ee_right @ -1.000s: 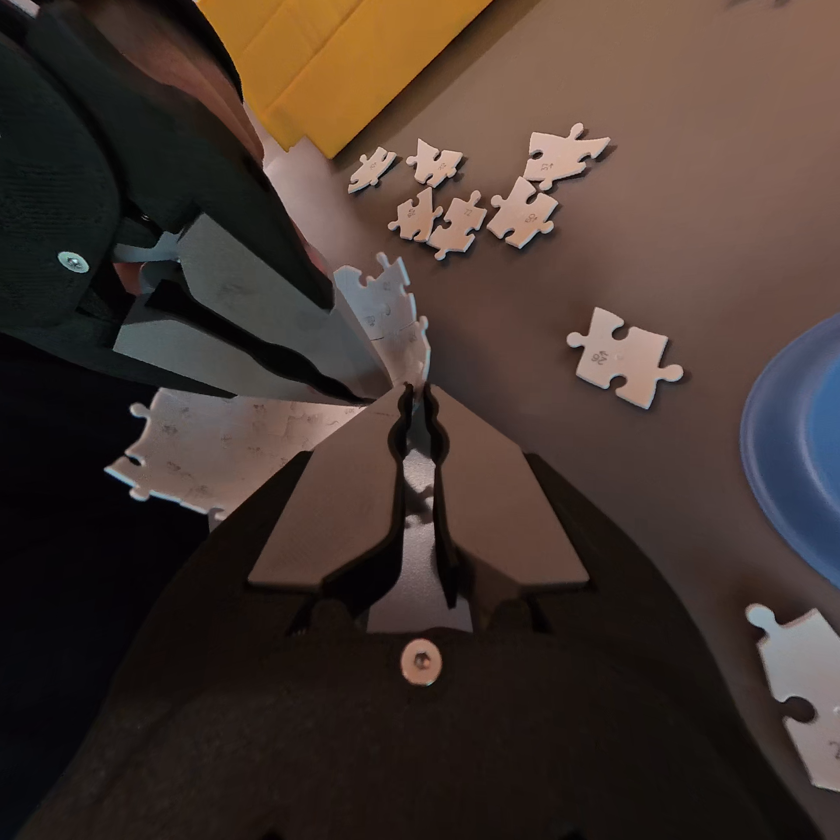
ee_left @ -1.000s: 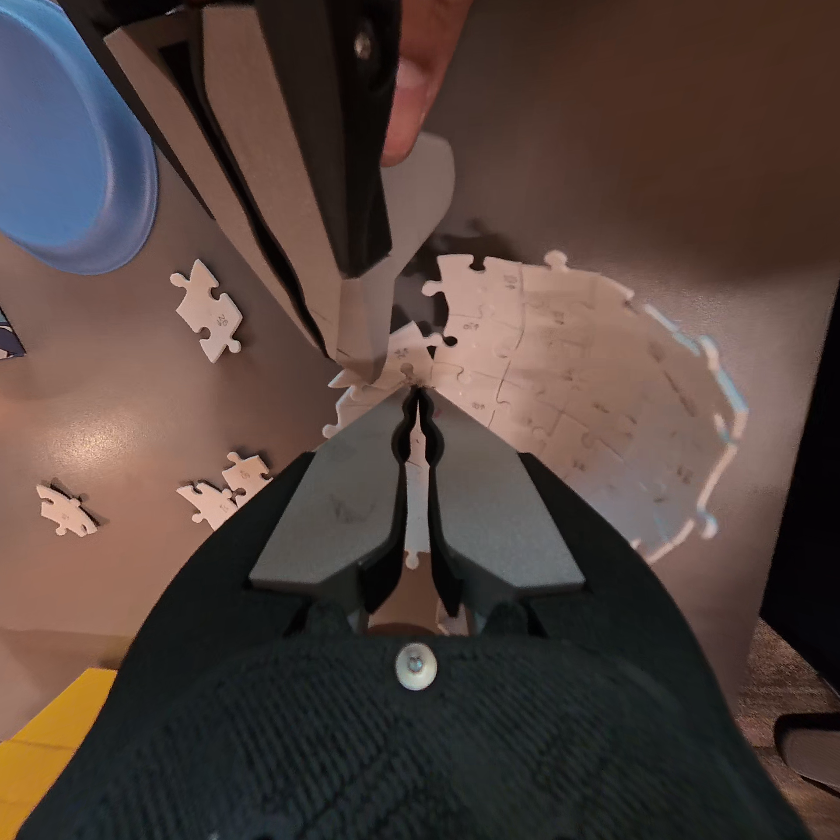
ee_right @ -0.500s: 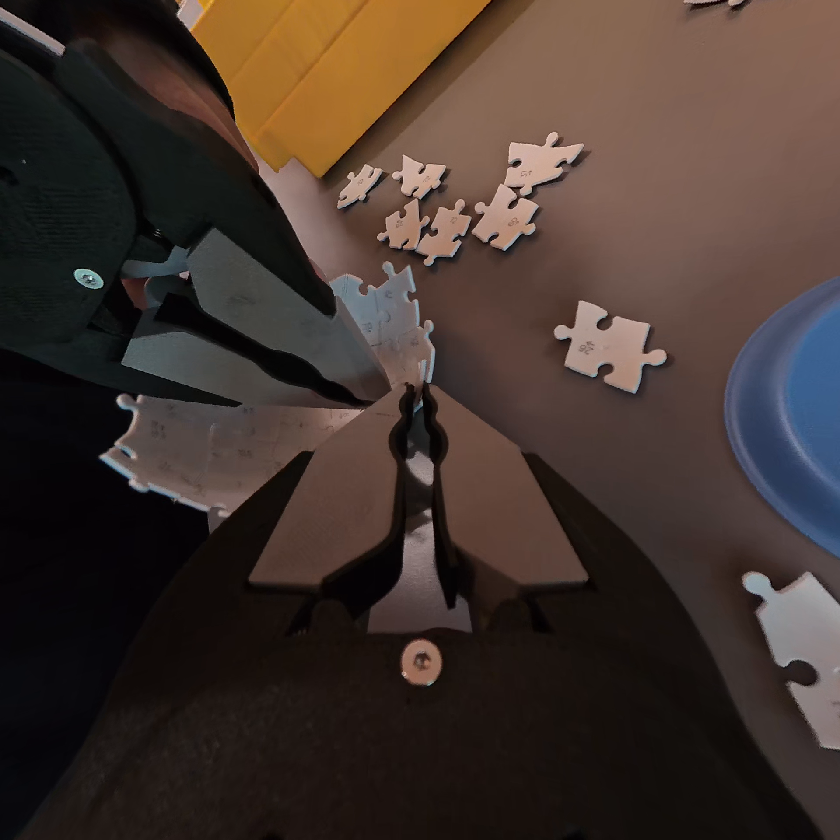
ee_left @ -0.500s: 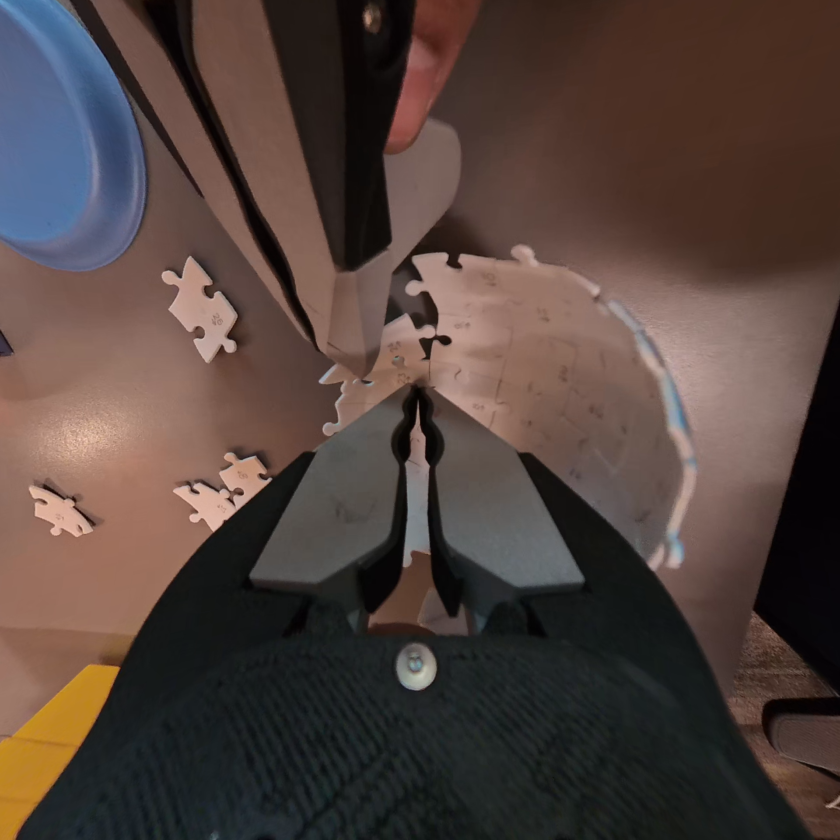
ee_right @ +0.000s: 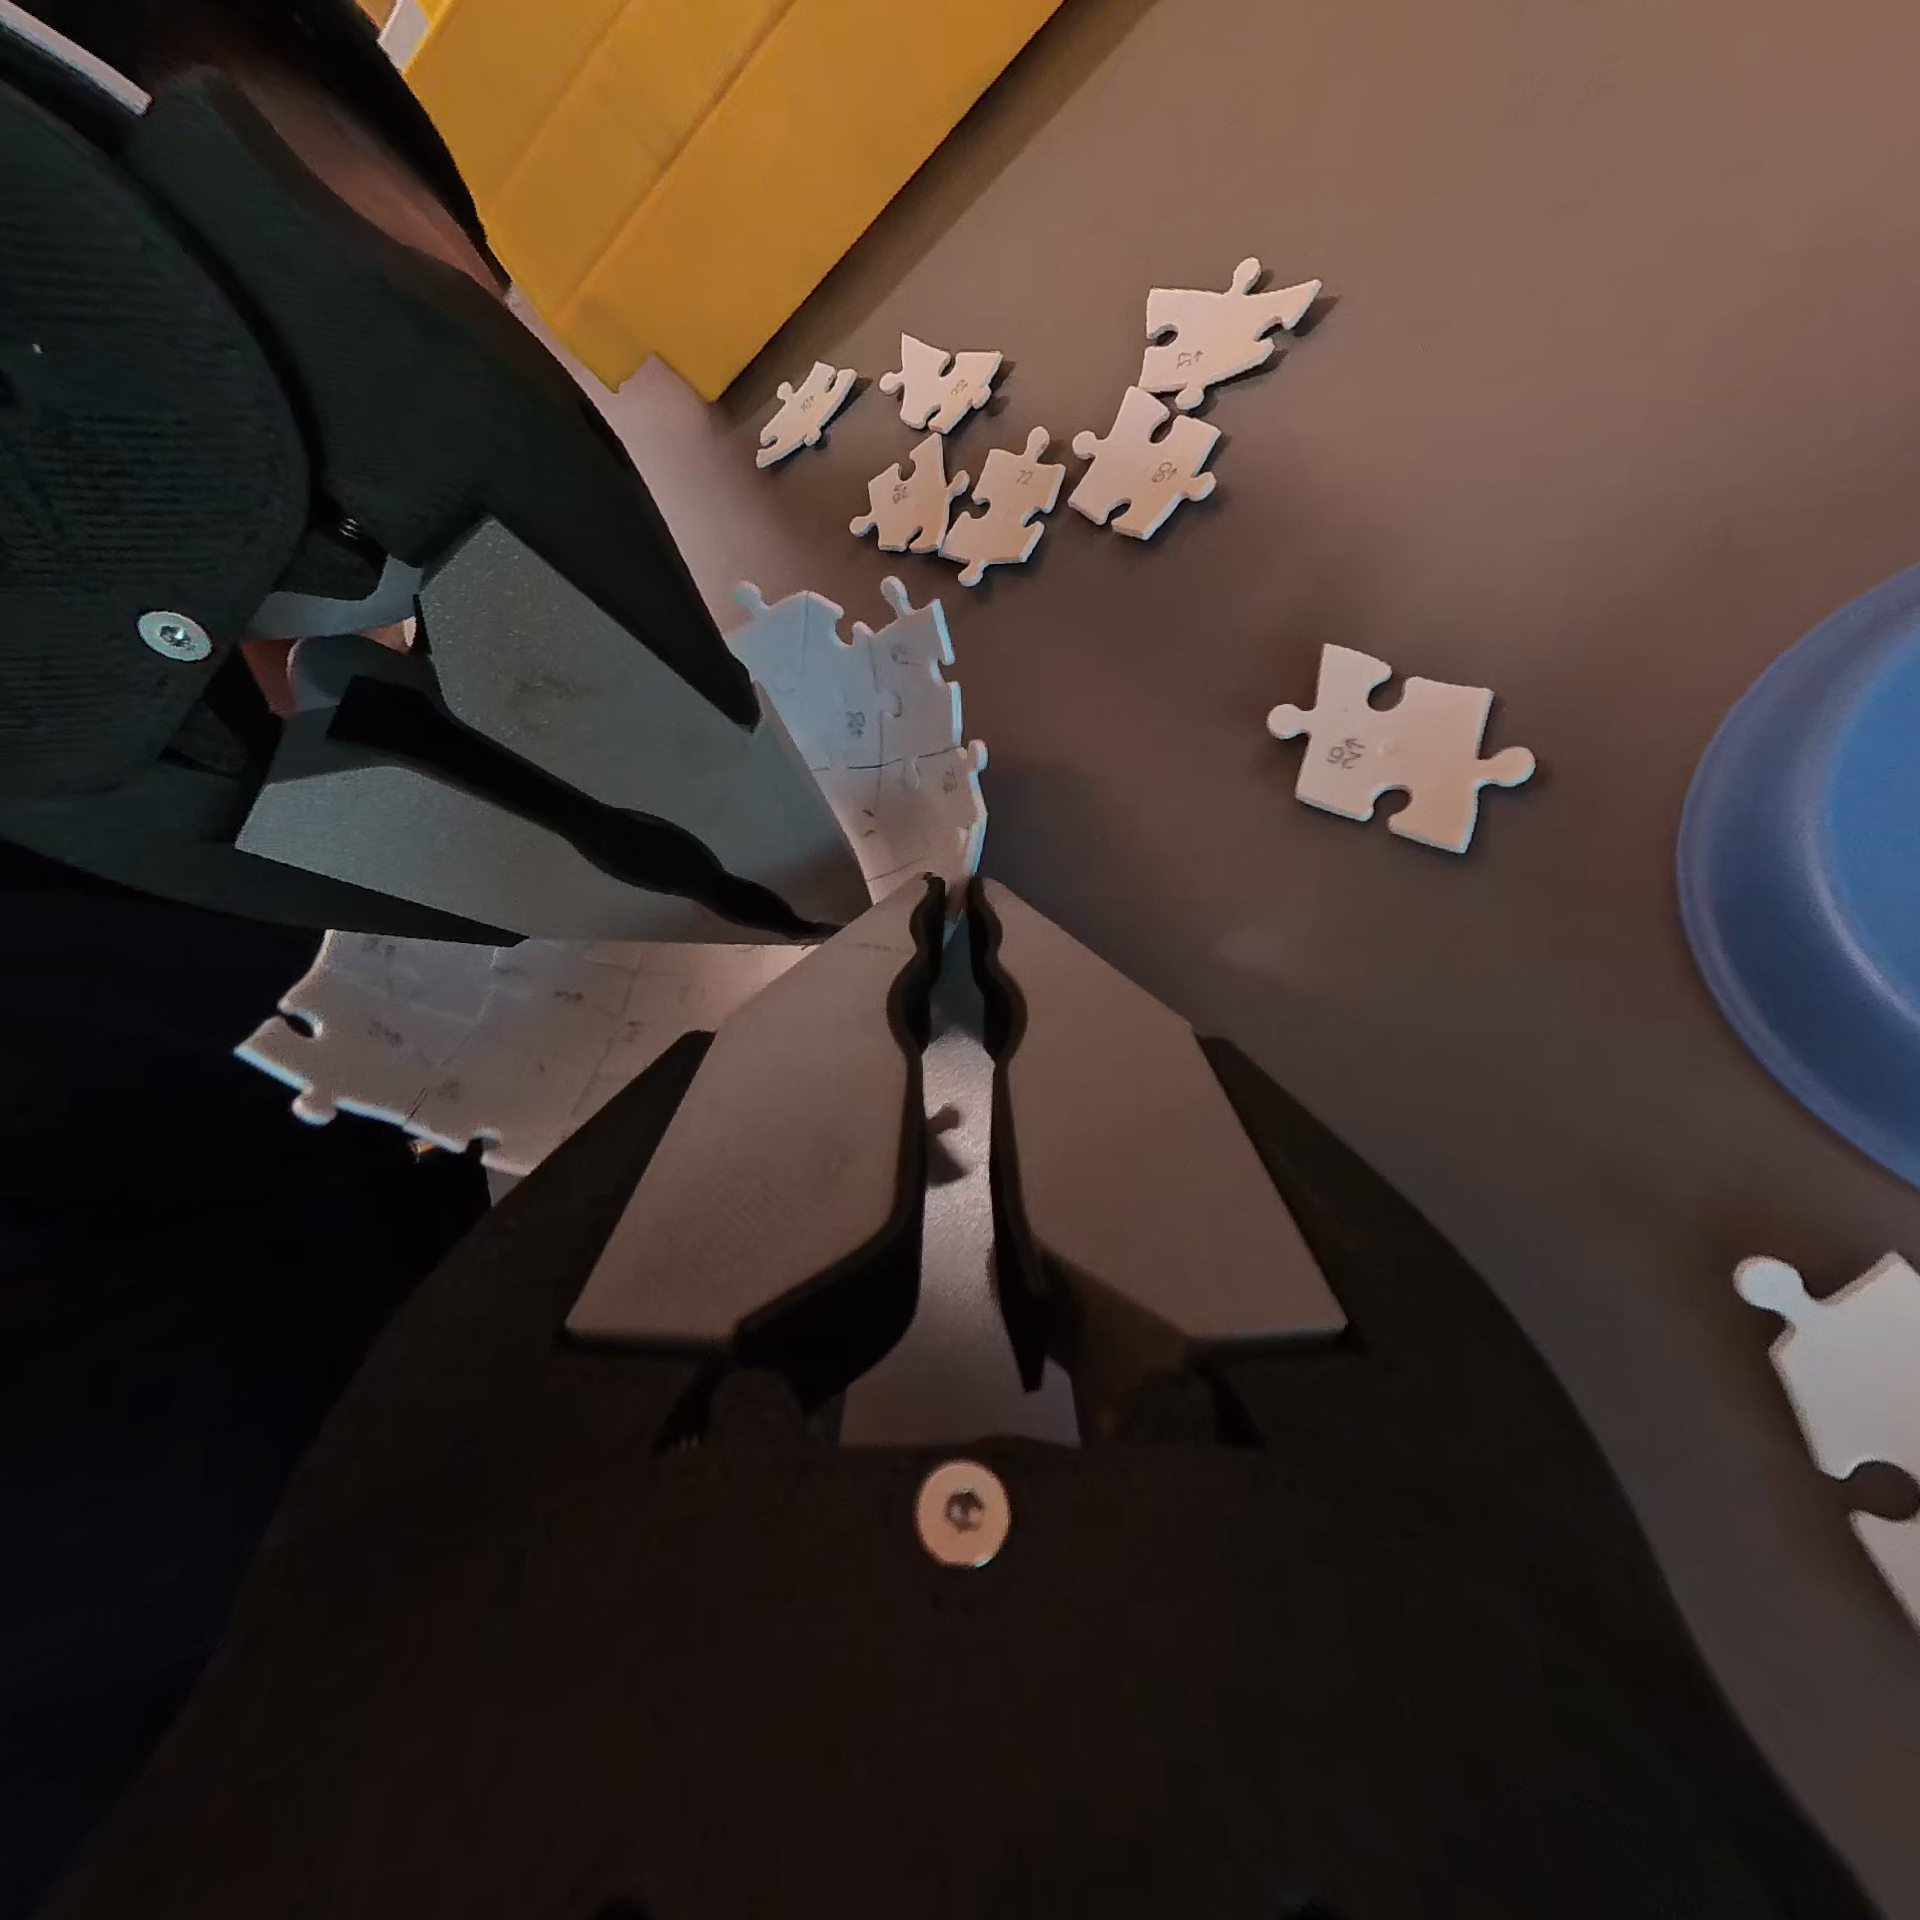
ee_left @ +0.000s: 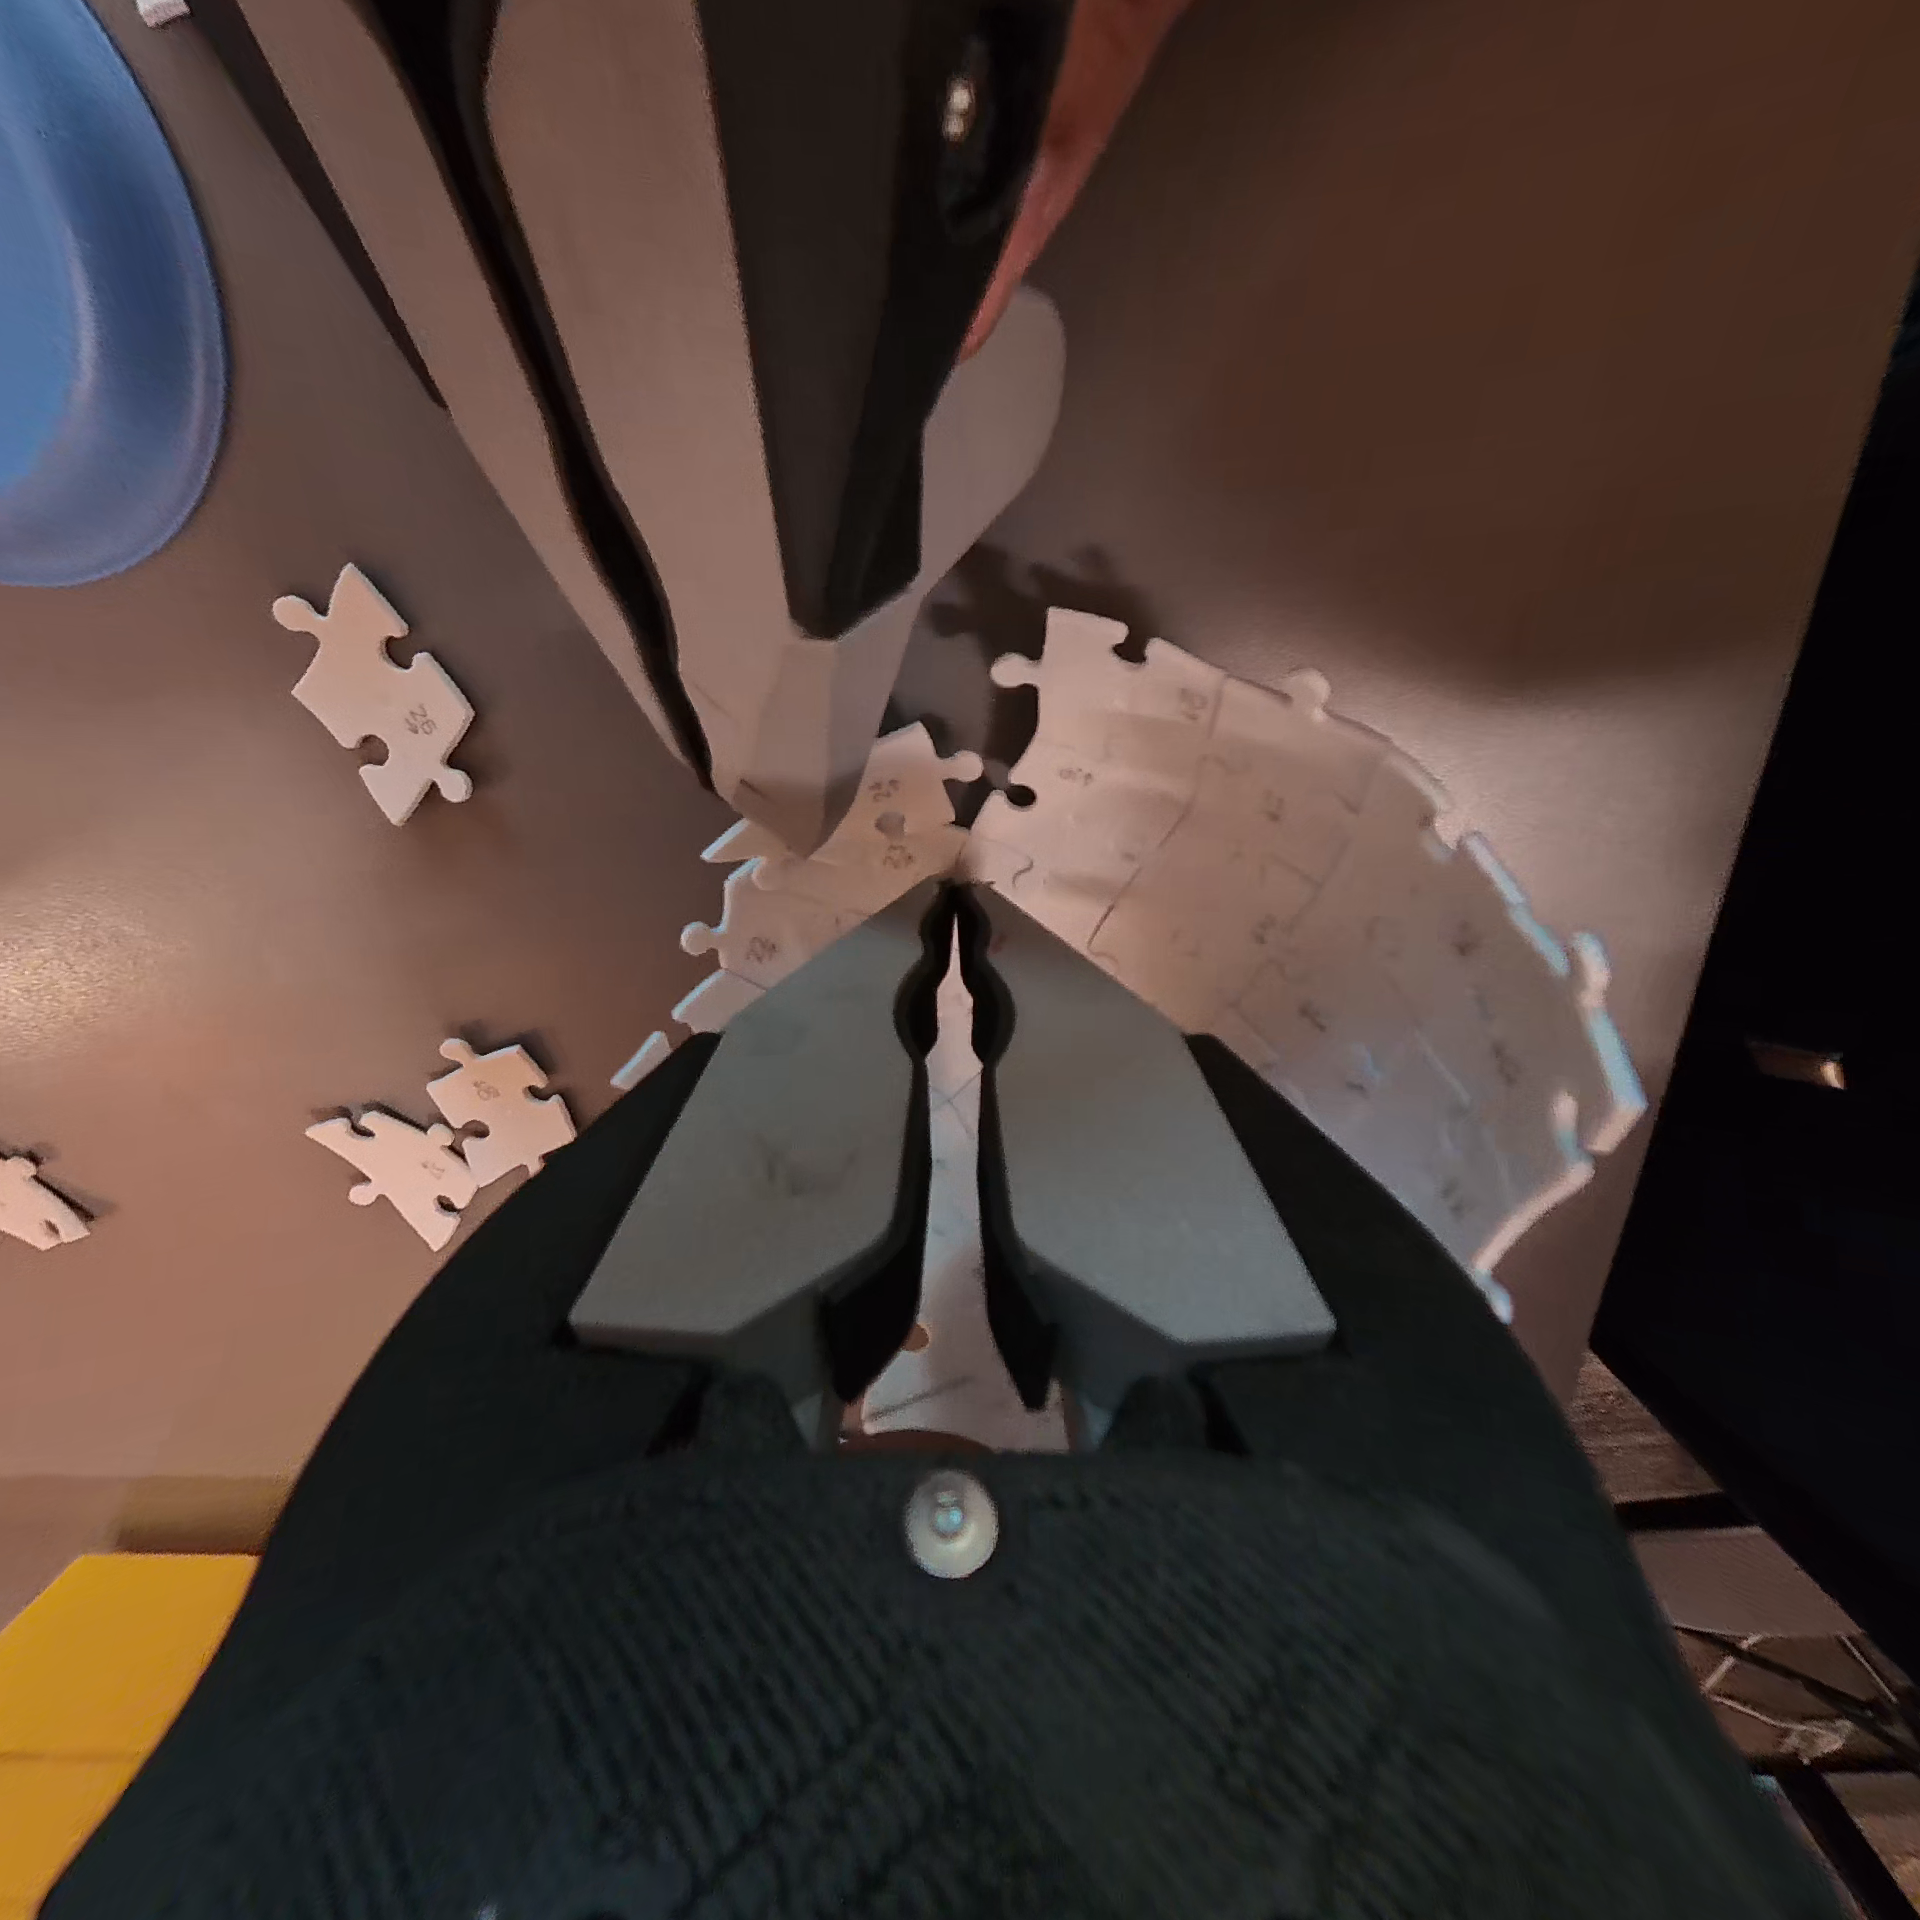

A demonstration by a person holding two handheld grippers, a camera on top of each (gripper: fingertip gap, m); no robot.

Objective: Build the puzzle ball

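The curved puzzle shell (ee_left: 1299, 935) has swung back wider ahead of the left gripper (ee_left: 954, 902), which pinches its rim. The right gripper (ee_right: 951, 894), just opposite, nips the new piece (ee_left: 904, 821) there. Light, thin, likely to pop apart, so grip near seams.

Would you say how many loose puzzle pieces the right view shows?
8 pieces: six beside the yellow box, one near the blue plate, one at right edge; more may hide.

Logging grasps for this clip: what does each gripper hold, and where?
Both grip the curved puzzle shell: left gripper and right gripper pinch its jagged open edge, tips nearly meeting.
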